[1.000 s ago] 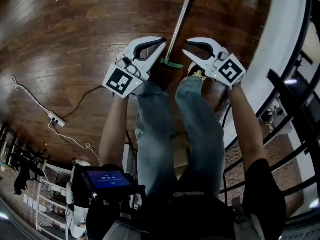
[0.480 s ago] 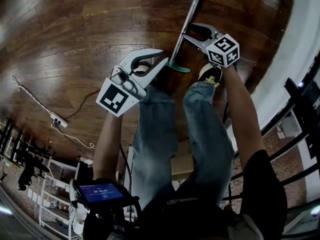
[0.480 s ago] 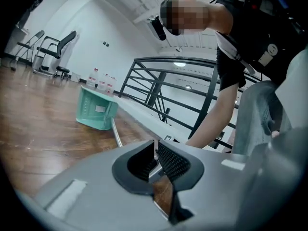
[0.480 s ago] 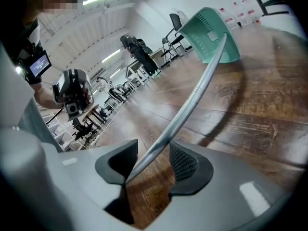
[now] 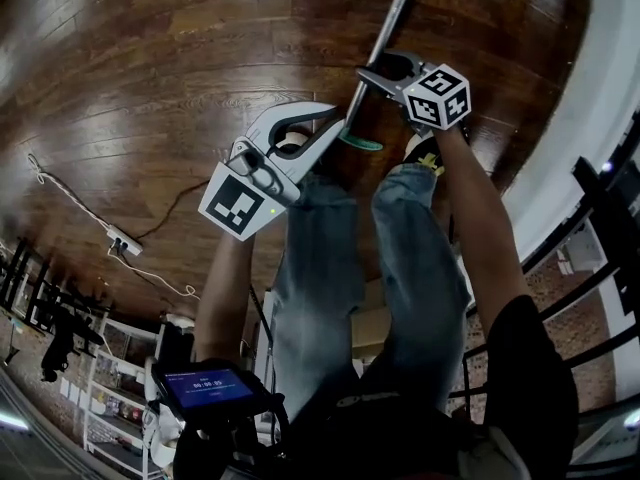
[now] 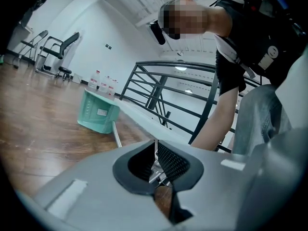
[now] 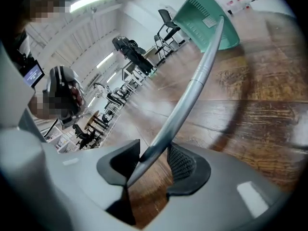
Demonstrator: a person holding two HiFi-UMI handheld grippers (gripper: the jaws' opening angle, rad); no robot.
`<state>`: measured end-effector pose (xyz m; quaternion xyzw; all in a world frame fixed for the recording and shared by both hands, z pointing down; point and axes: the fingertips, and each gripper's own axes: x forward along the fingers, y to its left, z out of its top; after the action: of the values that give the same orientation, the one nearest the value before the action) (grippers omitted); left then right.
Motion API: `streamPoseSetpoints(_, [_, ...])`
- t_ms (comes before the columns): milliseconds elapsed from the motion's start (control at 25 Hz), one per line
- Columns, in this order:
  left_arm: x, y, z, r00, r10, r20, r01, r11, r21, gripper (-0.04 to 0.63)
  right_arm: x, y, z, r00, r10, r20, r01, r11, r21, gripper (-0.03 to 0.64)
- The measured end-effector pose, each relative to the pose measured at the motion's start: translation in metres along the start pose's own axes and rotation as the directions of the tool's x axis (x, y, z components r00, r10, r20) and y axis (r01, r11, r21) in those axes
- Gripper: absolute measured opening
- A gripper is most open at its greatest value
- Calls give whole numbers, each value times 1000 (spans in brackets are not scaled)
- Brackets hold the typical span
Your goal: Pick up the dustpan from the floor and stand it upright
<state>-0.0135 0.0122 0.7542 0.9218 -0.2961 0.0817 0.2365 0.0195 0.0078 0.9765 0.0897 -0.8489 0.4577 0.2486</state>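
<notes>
Wooden floor (image 5: 140, 78): dark glossy boards, with a black railing (image 5: 600, 198) along its right edge.

Right gripper (image 5: 368, 76): the jaws are partway apart and closing. The handle (image 7: 192, 88) of the dustpan (image 6: 98, 113) lies between them. This grey tube crosses the gap at a slant, and both pads appear to bear on it. The hold is close to the handle's near end, a little way along from the green end cap (image 5: 360, 142).

Left gripper (image 5: 332, 120): the jaws are together with nothing between them. It hangs just beside the end cap, across the handle from the right gripper, and does not touch the tube.

Dustpan: it lies on the floor with its long axis running straight away from the person. The green pan (image 7: 204, 18) is at the far end, well apart from both grippers. The capped end is nearest the person's shoe (image 5: 420, 148).

Governing relation: the handle runs from the right jaws outward to the pan, so the right hand is the one on the work. By judgement, standing the dustpan up calls for raising this near end while the pan pivots on the boards. The left gripper is close enough to steady the cap.
</notes>
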Motion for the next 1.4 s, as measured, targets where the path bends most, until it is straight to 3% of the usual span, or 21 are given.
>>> streamPoseSetpoints(120, [-9, -6, 23, 1000, 8, 13, -8, 1000, -11, 37, -19, 33, 24, 997, 63, 50, -65, 997, 48, 189])
streamPoseSetpoints(280, [-22, -27, 87, 999, 9, 51, -8, 1000, -19, 37, -61, 90, 63, 987, 141, 75, -153, 972, 181, 202])
streamPoseSetpoints(480, [-39, -56, 195, 996, -21, 90, 18, 999, 29, 34, -118, 169, 123, 971, 208, 117, -237, 892, 385, 207])
streamPoseSetpoints(560, [-46, -64, 236, 992, -25, 121, 20, 999, 45, 34, -137, 203, 140, 957, 248, 148, -289, 827, 483, 207])
streamPoseSetpoints(640, [-52, -73, 271, 990, -30, 135, 22, 998, 57, 34, -155, 234, 151, 939, 287, 190, -343, 733, 587, 207])
streamPoseSetpoints(720, [-56, -80, 302, 989, -33, 143, 22, 997, 76, 34, -172, 256, 160, 918, 311, 246, -392, 626, 674, 207])
streamPoseSetpoints(880, [-54, -94, 351, 986, -42, 160, 23, 992, 123, 32, -204, 281, 171, 868, 310, 388, -487, 372, 790, 207])
streamPoseSetpoints(960, [-53, -93, 365, 985, -39, 168, 18, 992, 125, 31, -209, 282, 171, 854, 296, 427, -504, 273, 819, 212])
streamPoseSetpoints(1000, [-52, -92, 371, 984, -37, 176, 15, 992, 123, 31, -210, 279, 169, 852, 288, 436, -505, 239, 829, 215])
streamPoseSetpoints(1080, [-45, -94, 375, 983, -42, 177, 19, 992, 128, 31, -212, 271, 156, 856, 284, 432, -495, 211, 843, 216])
streamPoseSetpoints(1160, [-36, -96, 376, 986, -51, 160, 29, 990, 137, 29, -217, 264, 149, 850, 301, 432, -501, 209, 840, 223])
streamPoseSetpoints(1240, [-29, -94, 377, 986, -51, 156, 31, 992, 124, 25, -222, 256, 156, 828, 302, 472, -537, 189, 822, 256])
streamPoseSetpoints(1280, [-26, -93, 379, 986, -47, 160, 30, 993, 111, 23, -225, 250, 162, 812, 294, 504, -563, 169, 809, 336])
streamPoseSetpoints(1360, [-21, -92, 381, 985, -45, 167, 31, 996, 86, 23, -233, 235, 177, 777, 268, 570, -615, 132, 777, 359])
streamPoseSetpoints(1400, [-17, -93, 381, 985, -47, 165, 34, 996, 80, 21, -237, 228, 183, 768, 253, 589, -630, 133, 765, 359])
